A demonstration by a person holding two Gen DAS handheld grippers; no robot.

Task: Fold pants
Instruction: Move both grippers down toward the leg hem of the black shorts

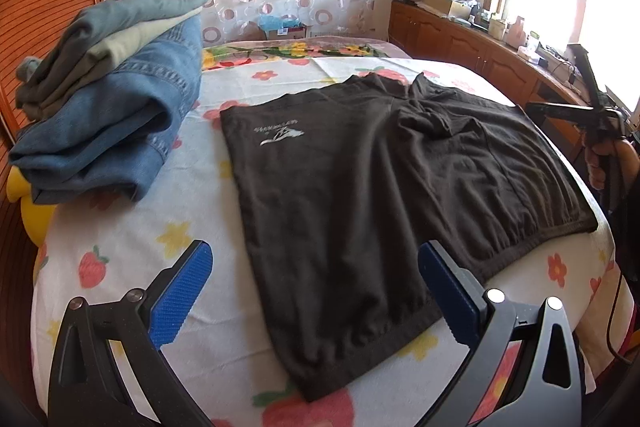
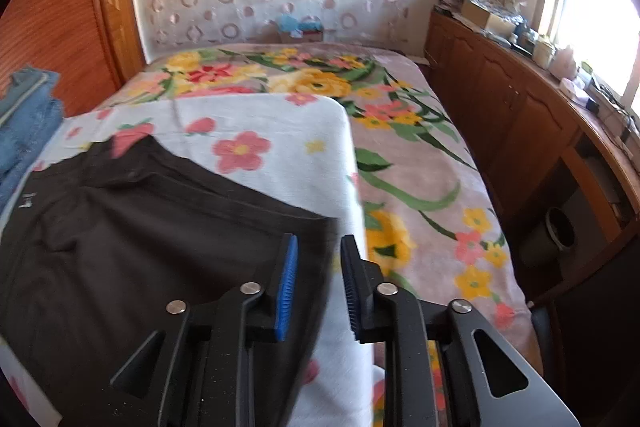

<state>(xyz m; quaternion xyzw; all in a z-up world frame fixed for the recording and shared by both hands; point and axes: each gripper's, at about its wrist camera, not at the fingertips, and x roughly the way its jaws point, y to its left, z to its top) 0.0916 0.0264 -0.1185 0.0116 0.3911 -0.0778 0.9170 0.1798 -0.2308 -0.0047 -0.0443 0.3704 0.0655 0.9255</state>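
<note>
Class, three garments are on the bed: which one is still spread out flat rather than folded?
The dark brown shorts, lying open in the middle; the blue jeans and grey-green garment are folded and stacked.

The dark brown shorts (image 1: 400, 195) lie spread flat and unfolded on the white flowered sheet (image 1: 132, 259), a small pale logo on one leg. The gathered waistband runs along the sheet's edge, both legs reaching across the sheet; slight wrinkles bunch at the crotch.
</note>
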